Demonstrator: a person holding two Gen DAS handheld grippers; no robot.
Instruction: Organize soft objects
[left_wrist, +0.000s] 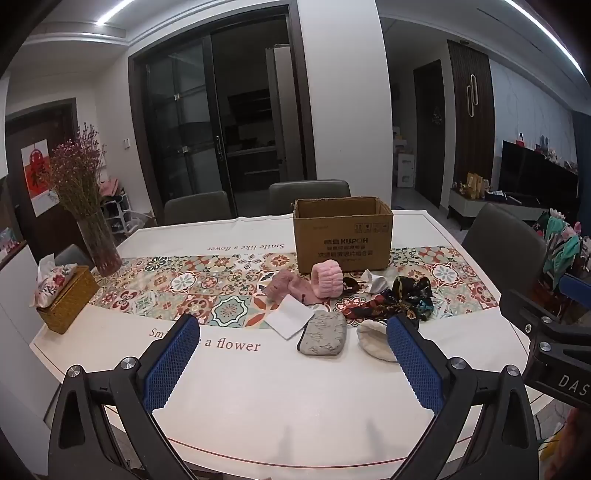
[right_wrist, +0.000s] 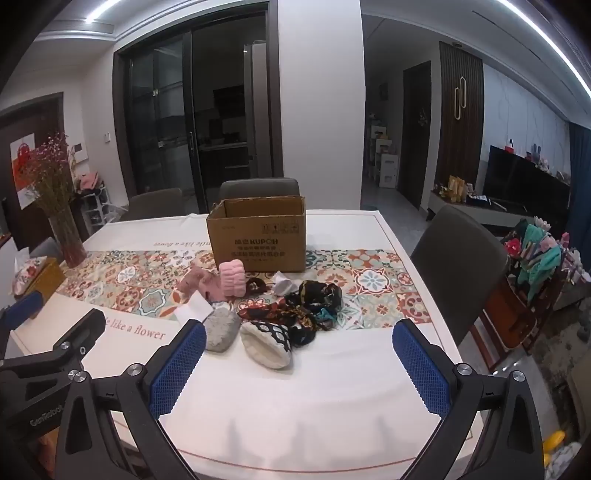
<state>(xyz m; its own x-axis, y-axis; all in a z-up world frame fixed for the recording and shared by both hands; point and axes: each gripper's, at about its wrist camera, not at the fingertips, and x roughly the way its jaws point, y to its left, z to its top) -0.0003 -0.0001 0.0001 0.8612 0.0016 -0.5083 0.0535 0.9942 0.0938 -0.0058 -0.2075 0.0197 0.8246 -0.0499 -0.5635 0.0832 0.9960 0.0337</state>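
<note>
An open cardboard box (left_wrist: 342, 232) (right_wrist: 258, 236) stands on the patterned runner. In front of it lies a heap of soft things: a pink fluffy band (left_wrist: 325, 282) (right_wrist: 232, 280), a pink sock (left_wrist: 284, 290), a grey pouch (left_wrist: 322, 334) (right_wrist: 221, 328), a white slipper (left_wrist: 375, 341) (right_wrist: 266, 341), a white folded cloth (left_wrist: 290, 319) and dark patterned fabric (left_wrist: 402, 299) (right_wrist: 314, 302). My left gripper (left_wrist: 291, 360) is open above the near table edge, short of the heap. My right gripper (right_wrist: 299, 365) is open too, with nothing between its fingers.
The table (left_wrist: 258, 406) wears a white cloth with a floral runner. A vase of dried flowers (left_wrist: 94, 236) and a tissue box (left_wrist: 64, 295) stand at the left. Grey chairs (right_wrist: 461, 258) surround the table. A rack of clothes (right_wrist: 532, 254) stands at the right.
</note>
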